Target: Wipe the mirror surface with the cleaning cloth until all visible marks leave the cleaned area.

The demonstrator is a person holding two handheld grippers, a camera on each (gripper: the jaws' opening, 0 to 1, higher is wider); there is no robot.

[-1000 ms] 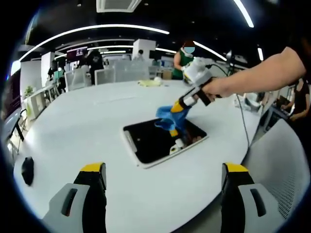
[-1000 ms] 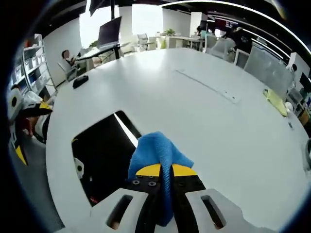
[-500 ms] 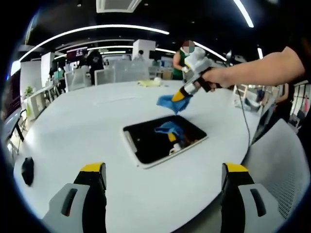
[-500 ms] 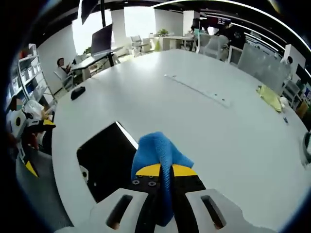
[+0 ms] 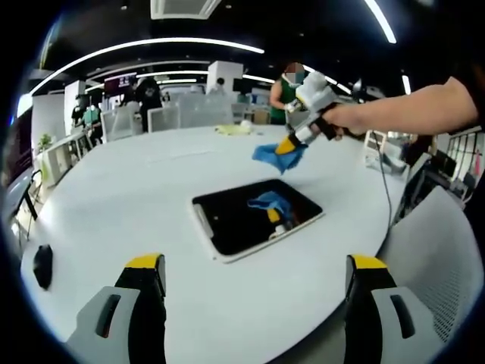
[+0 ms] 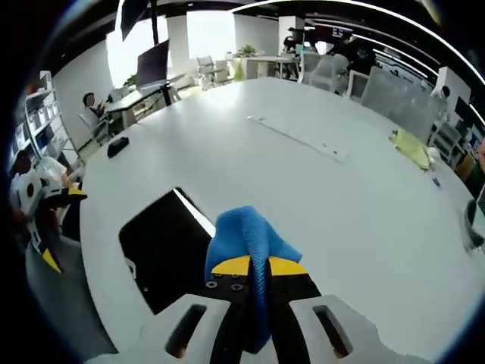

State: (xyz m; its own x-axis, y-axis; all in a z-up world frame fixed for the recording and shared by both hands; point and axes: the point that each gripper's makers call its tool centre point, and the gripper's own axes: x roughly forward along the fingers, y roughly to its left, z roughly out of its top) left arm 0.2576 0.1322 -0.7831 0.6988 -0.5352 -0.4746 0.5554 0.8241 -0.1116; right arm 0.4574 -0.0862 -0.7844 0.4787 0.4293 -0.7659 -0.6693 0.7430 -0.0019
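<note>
A dark rectangular mirror [image 5: 254, 216] with a white rim lies flat on the white table [image 5: 136, 189]; it appears again at lower left as the mirror [image 6: 163, 246] in the right gripper view. My right gripper [image 6: 258, 269] is shut on a blue cleaning cloth [image 6: 246, 235]. In the left gripper view that right gripper [image 5: 292, 142] hangs in the air beyond the mirror's far edge, the blue cloth [image 5: 273, 155] clear of the glass and mirrored in it. My left gripper [image 5: 254, 265] stands open near the table's front edge with nothing between its jaws.
A black mouse [image 5: 43, 265] lies at the table's left edge. A yellow cloth [image 5: 233, 130] lies at the far side, also seen as the yellow cloth [image 6: 413, 148]. Chairs, desks and people stand beyond the table. A mesh chair back [image 5: 443, 258] stands at right.
My right gripper has lifted the blue cloth off the mirror and carried it up and away past the far edge. The left gripper has stayed still.
</note>
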